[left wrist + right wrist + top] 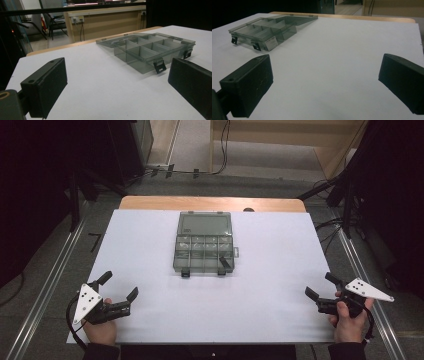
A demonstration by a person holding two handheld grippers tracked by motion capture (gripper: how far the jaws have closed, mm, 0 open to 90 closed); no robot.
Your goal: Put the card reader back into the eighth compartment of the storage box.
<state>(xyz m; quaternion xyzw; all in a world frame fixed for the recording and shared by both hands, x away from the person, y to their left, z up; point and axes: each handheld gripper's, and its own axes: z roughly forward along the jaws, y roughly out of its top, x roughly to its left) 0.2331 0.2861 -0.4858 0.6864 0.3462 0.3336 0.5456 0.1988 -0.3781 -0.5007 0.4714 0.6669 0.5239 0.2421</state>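
Organizer box (205, 242) lay open ahead of both my released jaws, left gripper (119, 291) and right gripper (320, 285) apart, so I judged a slow, level approach over the surface (270, 270) best.

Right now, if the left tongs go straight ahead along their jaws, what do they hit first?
Probably the open organizer box. The left tongs stand open over the bare white table, with nothing between. In the left gripper view the box lies ahead and to the right, so they may catch only its near corner; depth is unclear.
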